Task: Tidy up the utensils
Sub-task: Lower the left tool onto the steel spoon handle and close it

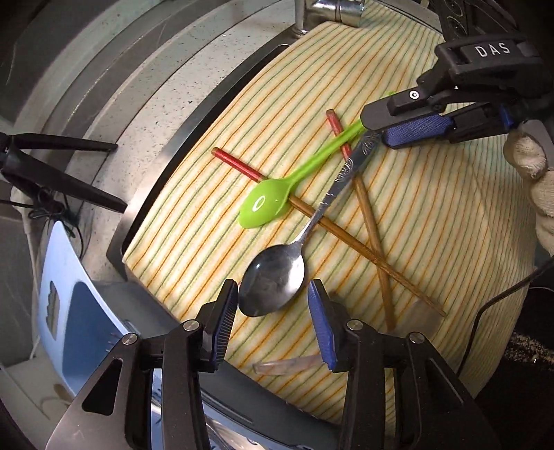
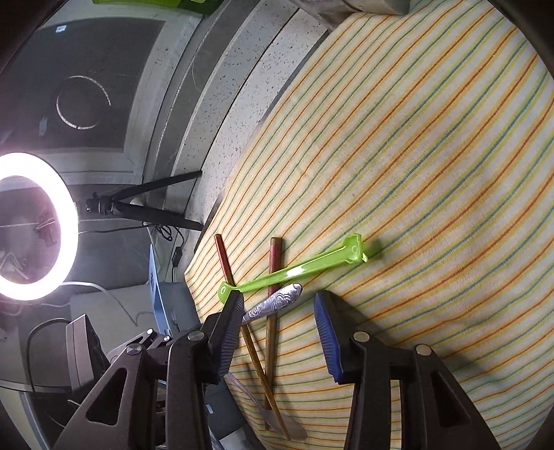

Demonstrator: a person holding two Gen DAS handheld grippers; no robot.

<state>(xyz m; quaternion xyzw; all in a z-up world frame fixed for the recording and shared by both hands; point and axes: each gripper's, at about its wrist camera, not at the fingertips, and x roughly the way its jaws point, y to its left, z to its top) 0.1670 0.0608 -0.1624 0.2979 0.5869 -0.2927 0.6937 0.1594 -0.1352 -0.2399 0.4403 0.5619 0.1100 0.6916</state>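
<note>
A metal spoon (image 1: 273, 284) lies on the striped cloth (image 1: 432, 225), with its bowl between the pads of my left gripper (image 1: 273, 294). The jaws stand open and point down, close beside the bowl. A green plastic spoon (image 1: 266, 204) lies across two red-tipped wooden chopsticks (image 1: 346, 235) that cross each other. My right gripper (image 1: 375, 129) comes in from the upper right. In its own view the right gripper (image 2: 278, 294) stands open astride the patterned end of the metal spoon's handle (image 2: 273, 303). The green spoon's handle (image 2: 294, 271) and the chopsticks (image 2: 275, 256) lie just beyond.
A translucent plastic utensil (image 1: 287, 365) lies near the cloth's near edge. The cloth covers a sink beside a speckled stone counter (image 1: 138, 104), with a faucet (image 1: 332, 10) at the top. Tripod legs (image 1: 62, 166) and a lit ring light (image 2: 34, 225) stand left. A gloved hand (image 1: 533, 166) holds the right gripper.
</note>
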